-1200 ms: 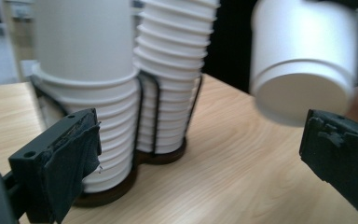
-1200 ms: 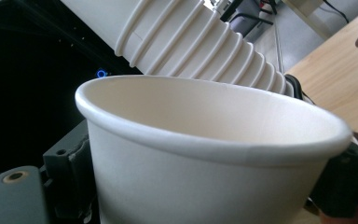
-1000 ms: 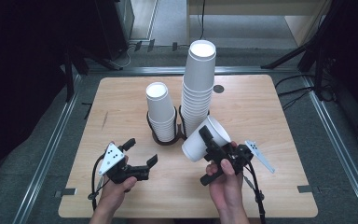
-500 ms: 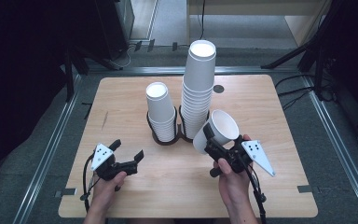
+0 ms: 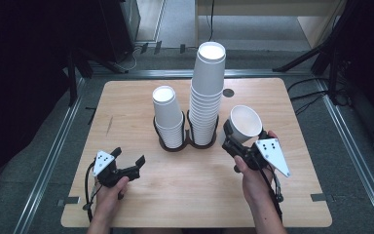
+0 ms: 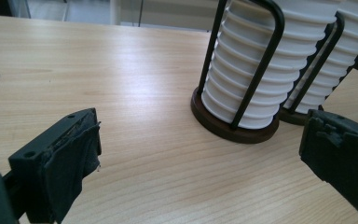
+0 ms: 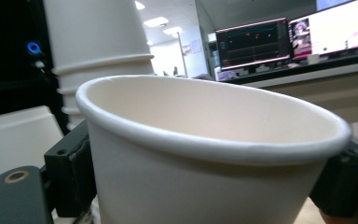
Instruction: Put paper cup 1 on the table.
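Nearest to me in the high view are my two hands at the front edge of the table point(image 5: 126, 209). My left gripper point(image 5: 126, 166) is low over the wood with its jaws spread and nothing between them. My right gripper point(image 5: 231, 139) pinches a single white paper cup point(image 5: 246, 122), mouth up and tilted, just to the right of the cup stacks.

The left gripper view adds what the high view cannot: the black wire holder point(image 6: 235, 126) seen from the side, with its round dark base and the ribbed rims of the short stack point(image 6: 256, 79) inside the wire loops. It lies ahead of the open jaws, apart from them.

The right gripper view shows the paper cup very close, its wall clamped between the two black pads point(image 7: 70, 172), rim above them. Behind it stands the tall stack point(image 7: 98, 51), and farther away are lit monitors point(image 7: 279, 39).
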The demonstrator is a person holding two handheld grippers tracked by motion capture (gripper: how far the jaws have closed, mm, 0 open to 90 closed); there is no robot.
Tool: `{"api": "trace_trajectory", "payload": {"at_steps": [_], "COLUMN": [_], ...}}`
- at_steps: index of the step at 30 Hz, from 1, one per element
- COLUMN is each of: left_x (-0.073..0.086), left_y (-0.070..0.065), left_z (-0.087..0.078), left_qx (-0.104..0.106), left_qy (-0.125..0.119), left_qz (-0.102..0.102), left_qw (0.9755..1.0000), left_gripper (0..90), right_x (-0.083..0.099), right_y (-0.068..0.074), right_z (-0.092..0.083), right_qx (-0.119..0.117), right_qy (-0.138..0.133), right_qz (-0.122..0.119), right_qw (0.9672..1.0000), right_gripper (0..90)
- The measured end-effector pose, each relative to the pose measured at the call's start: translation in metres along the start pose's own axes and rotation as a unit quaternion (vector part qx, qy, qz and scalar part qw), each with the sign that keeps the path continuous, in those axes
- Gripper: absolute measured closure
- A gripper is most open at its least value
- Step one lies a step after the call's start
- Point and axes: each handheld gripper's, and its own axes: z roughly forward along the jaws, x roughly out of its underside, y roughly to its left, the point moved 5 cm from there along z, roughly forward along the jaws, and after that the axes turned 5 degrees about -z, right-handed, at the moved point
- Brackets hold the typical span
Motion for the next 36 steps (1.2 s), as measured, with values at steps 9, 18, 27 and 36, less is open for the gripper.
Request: {"api": "trace_trajectory", "payload": {"at_steps": [9,18,27,36], "left_x": [0.008,0.008,0.009,0.009], "left_y": [0.003,0.01,0.009,0.009], "left_z": [0.007,0.004,0.004,0.004], "left_qx": [-0.006,-0.024,-0.022,-0.02], "left_qy": [0.006,-0.024,-0.024,-0.024], "left_qz": [-0.012,-0.042,-0.043,-0.045], "left_qw": [0.9999,0.9985,0.9986,0.9985], "left_gripper": [0.0,0.0,0.0,0.0], "right_x": [0.005,0.024,0.048,0.072], "right_y": [-0.026,-0.06,-0.087,-0.104], "right_z": [0.02,0.042,0.06,0.078], "right_qx": [0.033,0.07,0.086,0.11], "right_qy": [0.003,0.029,0.059,0.096], "right_qz": [-0.06,-0.093,-0.057,-0.058], "right_qw": [0.9976,0.9928,0.993,0.9875], "right_gripper": [12.8,12.5,12.3,12.1]}}
